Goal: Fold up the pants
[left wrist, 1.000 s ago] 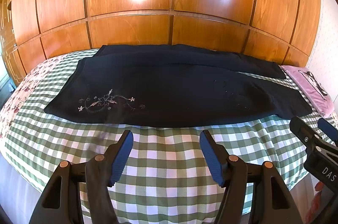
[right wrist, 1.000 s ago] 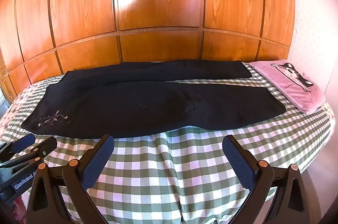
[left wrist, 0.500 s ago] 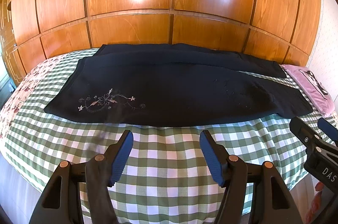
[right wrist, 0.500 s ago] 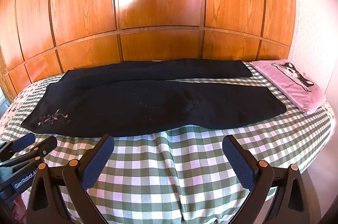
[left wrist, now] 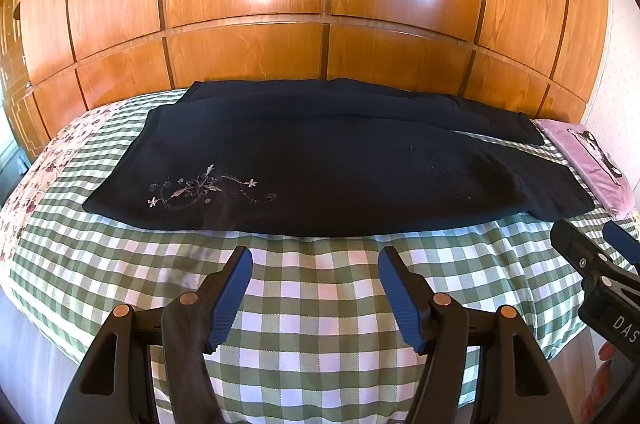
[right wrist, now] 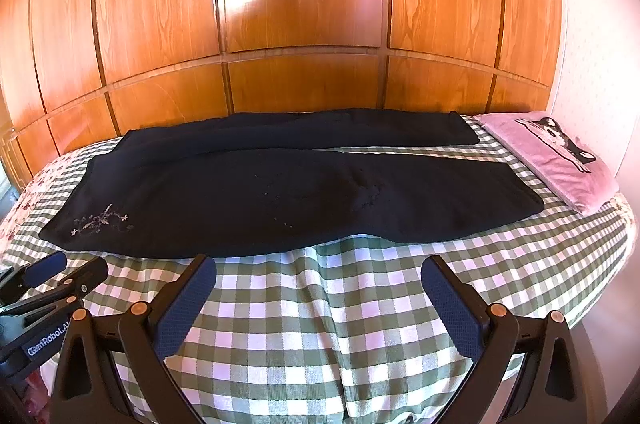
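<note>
Dark navy pants (left wrist: 328, 168) lie spread flat across the bed, waist at the left with a small floral embroidery (left wrist: 200, 188), legs reaching right toward the pillow. They also show in the right wrist view (right wrist: 280, 188). My left gripper (left wrist: 315, 256) is open and empty, hovering over the bedspread just in front of the pants' near edge. My right gripper (right wrist: 319, 266) is open wide and empty, also short of the near edge. Each gripper shows at the edge of the other's view.
The bed has a green and white checked spread (left wrist: 320, 312). A pink pillow (right wrist: 560, 160) with a dog print lies at the right end. A wooden panelled wardrobe (left wrist: 320, 4) stands right behind the bed. A floral sheet (left wrist: 48, 160) shows at the left end.
Both grippers stay open and nearly still. The view has barely shifted; the pants have not moved.
</note>
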{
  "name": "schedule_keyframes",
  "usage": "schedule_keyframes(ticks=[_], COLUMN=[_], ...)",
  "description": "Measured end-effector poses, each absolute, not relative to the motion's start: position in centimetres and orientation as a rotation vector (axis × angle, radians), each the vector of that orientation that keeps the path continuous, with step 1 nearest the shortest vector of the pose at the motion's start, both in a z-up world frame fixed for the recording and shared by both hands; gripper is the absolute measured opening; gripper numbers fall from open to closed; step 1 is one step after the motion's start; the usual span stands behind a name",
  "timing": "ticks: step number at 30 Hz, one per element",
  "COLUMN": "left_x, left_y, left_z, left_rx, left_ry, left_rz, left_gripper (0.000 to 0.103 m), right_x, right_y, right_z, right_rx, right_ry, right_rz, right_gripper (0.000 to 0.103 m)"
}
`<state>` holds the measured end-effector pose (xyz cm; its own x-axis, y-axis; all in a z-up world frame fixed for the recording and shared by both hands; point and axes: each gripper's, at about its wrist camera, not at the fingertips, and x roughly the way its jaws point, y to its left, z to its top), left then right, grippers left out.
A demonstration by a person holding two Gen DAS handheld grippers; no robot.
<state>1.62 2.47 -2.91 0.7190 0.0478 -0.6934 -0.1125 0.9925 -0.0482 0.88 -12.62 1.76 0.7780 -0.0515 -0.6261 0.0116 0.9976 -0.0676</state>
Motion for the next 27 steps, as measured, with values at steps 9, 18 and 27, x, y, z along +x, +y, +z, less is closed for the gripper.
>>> schedule_keyframes(ticks=[9, 18, 27], left_x=[2.0, 3.4, 4.8], left_y=[3.2, 6.9, 13.5], left_z=[-3.4, -5.7, -7.3], left_rx=[-0.105, -0.300, -0.477], left_ry=[0.783, 0.869, 0.881], left_rz=[0.091, 0.050, 0.106], left_gripper=[0.066, 0.066, 0.066], right_x=[1.0, 2.6, 5.7], right_y=[-12.7, -16.1, -23.9], right_z=[1.3, 0.3, -2.3], right_rx=[-0.061, 0.088, 0.305], right_ry=[0.688, 0.703, 0.783], right_rz=[-0.032, 0.037, -0.029], right_gripper=[0.103, 0.103, 0.103])
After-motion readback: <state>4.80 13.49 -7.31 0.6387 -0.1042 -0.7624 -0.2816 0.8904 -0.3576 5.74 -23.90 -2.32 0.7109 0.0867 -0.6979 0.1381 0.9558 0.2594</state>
